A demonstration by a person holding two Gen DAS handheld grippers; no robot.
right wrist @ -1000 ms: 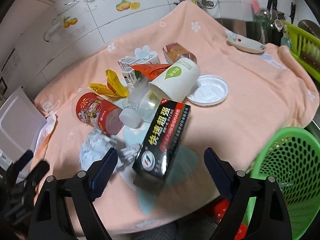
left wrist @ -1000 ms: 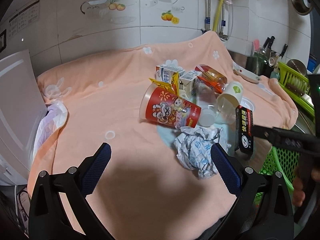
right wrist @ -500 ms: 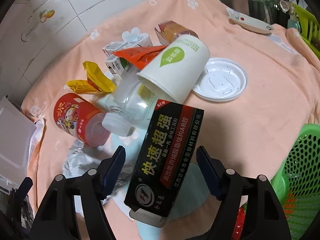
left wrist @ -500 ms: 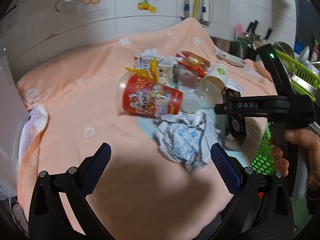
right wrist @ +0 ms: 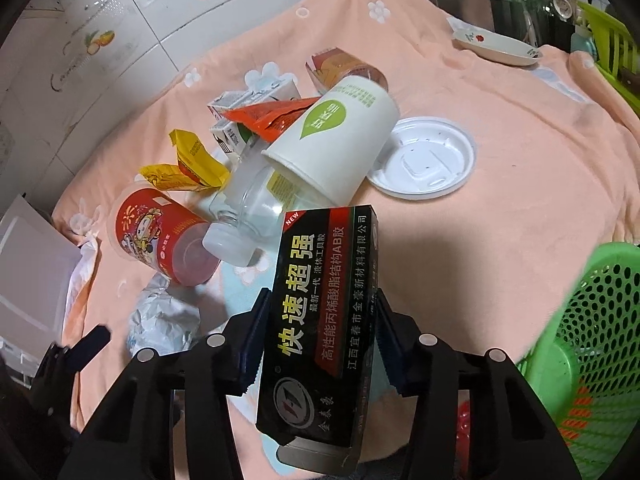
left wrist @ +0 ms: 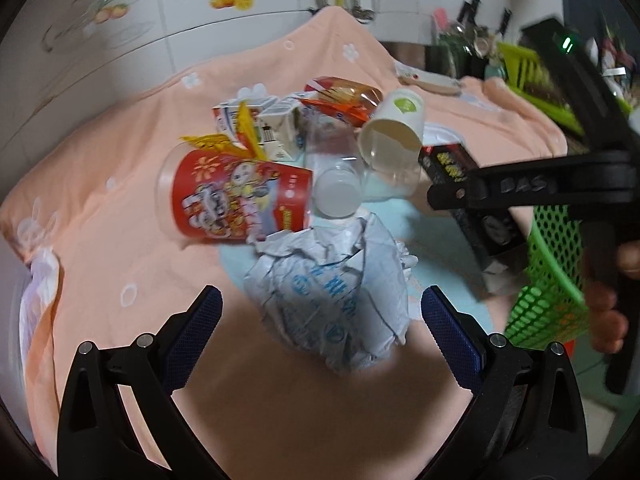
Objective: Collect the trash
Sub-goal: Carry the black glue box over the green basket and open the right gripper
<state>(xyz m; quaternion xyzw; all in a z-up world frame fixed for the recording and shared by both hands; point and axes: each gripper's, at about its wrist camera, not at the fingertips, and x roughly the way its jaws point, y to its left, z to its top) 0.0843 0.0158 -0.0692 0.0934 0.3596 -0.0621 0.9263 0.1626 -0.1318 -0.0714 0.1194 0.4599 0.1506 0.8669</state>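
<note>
My right gripper (right wrist: 320,336) is shut on a black glue box (right wrist: 320,320), its jaws pressing both long sides; the box also shows in the left wrist view (left wrist: 464,184). My left gripper (left wrist: 320,320) is open, its jaws on either side of a crumpled white paper ball (left wrist: 332,292) without touching it. Behind lie a red printed cup (left wrist: 236,204) on its side, a clear plastic bottle (left wrist: 336,184), a white paper cup (left wrist: 392,136), milk cartons (left wrist: 276,128) and snack wrappers (left wrist: 344,100). A white lid (right wrist: 424,160) lies to the right.
A green mesh basket (right wrist: 592,344) stands at the right edge below the peach cloth (right wrist: 500,220). A small dish (right wrist: 496,46) and a green rack (right wrist: 608,40) with utensils are at the back right. A white box (right wrist: 28,272) stands at the left.
My right gripper has closed onto the black glue box. My left gripper has moved forward, bringing the paper ball between its open jaws.
</note>
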